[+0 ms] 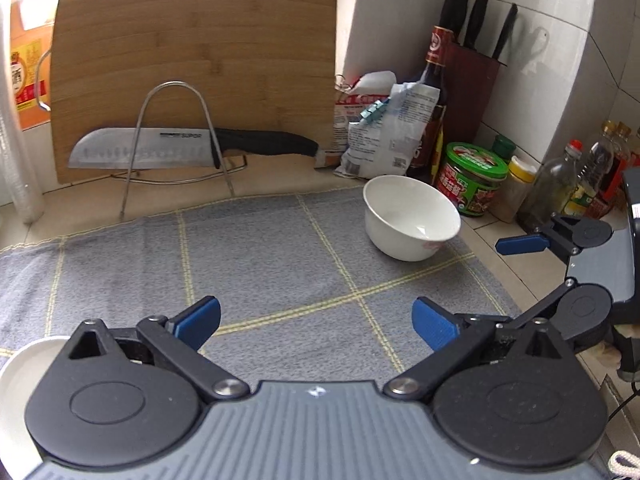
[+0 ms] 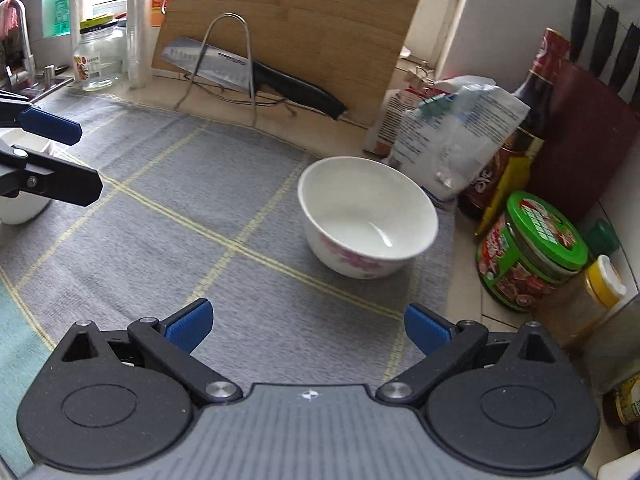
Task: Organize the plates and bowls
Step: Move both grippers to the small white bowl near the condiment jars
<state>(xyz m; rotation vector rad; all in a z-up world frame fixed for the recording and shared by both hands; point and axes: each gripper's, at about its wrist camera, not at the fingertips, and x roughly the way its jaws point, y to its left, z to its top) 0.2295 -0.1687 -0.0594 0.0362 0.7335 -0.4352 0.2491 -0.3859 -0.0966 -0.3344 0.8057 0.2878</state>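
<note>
A white bowl with a pink flower print [image 2: 366,216] stands upright on the grey checked mat [image 2: 192,216], also in the left wrist view [image 1: 412,218] at the mat's far right. My right gripper [image 2: 308,326] is open and empty, a short way in front of the bowl. My left gripper [image 1: 316,322] is open and empty over the mat's middle. A second white dish [image 1: 16,392] shows partly at the lower left, under the left gripper; it also shows in the right wrist view [image 2: 20,208]. The right gripper's fingers [image 1: 520,245] appear at the right edge of the left view.
A bamboo cutting board [image 1: 192,60] leans on the wall behind a wire rack holding a cleaver [image 1: 148,152]. Food bags [image 2: 452,136], a soy bottle [image 2: 528,92], a green-lidded jar [image 2: 532,252], spice jars and a knife block [image 1: 472,92] crowd the right side. A glass jar [image 2: 98,56] and sink stand far left.
</note>
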